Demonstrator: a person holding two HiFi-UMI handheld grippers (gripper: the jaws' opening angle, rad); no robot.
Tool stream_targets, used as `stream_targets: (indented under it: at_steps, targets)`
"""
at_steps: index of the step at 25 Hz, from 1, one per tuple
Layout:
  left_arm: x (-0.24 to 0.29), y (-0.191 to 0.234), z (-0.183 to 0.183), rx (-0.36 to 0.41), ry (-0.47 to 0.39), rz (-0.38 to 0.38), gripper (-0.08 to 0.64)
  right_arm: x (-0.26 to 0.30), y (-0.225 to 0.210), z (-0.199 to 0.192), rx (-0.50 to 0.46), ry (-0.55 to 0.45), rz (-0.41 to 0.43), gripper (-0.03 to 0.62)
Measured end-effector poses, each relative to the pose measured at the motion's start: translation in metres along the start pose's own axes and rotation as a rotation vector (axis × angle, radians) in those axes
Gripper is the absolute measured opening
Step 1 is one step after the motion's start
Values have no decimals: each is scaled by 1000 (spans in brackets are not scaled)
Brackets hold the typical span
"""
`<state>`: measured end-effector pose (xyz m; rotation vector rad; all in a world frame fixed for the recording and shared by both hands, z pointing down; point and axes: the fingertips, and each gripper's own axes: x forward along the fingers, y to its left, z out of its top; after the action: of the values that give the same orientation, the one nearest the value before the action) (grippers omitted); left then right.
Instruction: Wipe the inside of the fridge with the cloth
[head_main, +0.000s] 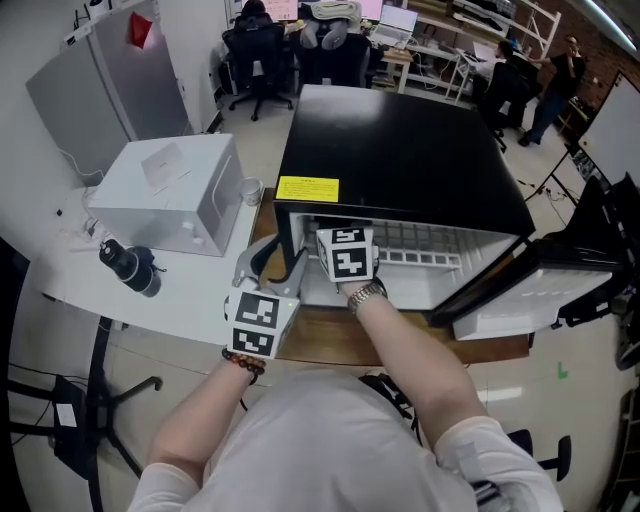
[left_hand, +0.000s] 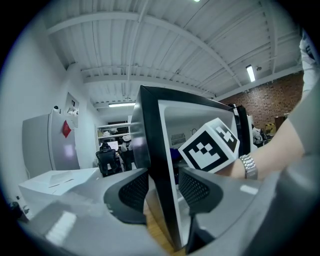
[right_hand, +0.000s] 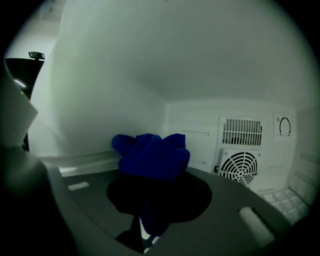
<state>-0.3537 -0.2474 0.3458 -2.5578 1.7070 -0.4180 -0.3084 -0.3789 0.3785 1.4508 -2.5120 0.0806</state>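
1. The right claw (right_hand: 156, 200) is closed on the blue cloth (right_hand: 152, 156), which bunches out ahead of its tips, inside the fridge (head_main: 400, 160).
2. The inner left wall (right_hand: 100, 100) lies close on the cloth's left, and the fan grille (right_hand: 239, 167) is ahead to the right.
3. The left claw (left_hand: 165, 192) clamps the side-wall edge (left_hand: 160, 150).

A shared lab or office workroom. Well beyond the left claw (left_hand: 162, 187) stand black office chairs (head_main: 262, 55) and desks (head_main: 420, 50) with monitors (head_main: 398, 18), a person (head_main: 552, 80) standing among them. Farther right of the claw runs a brick wall (left_hand: 260, 106); above it, a bare ribbed ceiling (left_hand: 150, 45) with strip lights (left_hand: 250, 73). Left of the claw stands a tall grey metal cabinet (head_main: 105, 85).
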Motion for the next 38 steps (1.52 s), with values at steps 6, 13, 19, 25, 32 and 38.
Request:
stream_targets:
  at_steps: [6,13,19,25,32,38]
  targets:
    - [1,1,0,-9,5,27,179,-4,-6,-4,-22,13,-6,86]
    - [0,1,0,-38,32,66,179,-18,-30,-8,-17,27,-25,86]
    - [0,2,3,-68,36,110,179,-31,-61,-8,-10,21,-34,86]
    - [1,3,3,-85,40,160,179,-47,-100,-15,9,26,-68,86]
    - [0,4,2,-96,43,207,179,-64,-144,-19,13,24,-128,86]
    - [-3,2,1,-93,40,226,179,-80,-172,-27,6,32,-180,86]
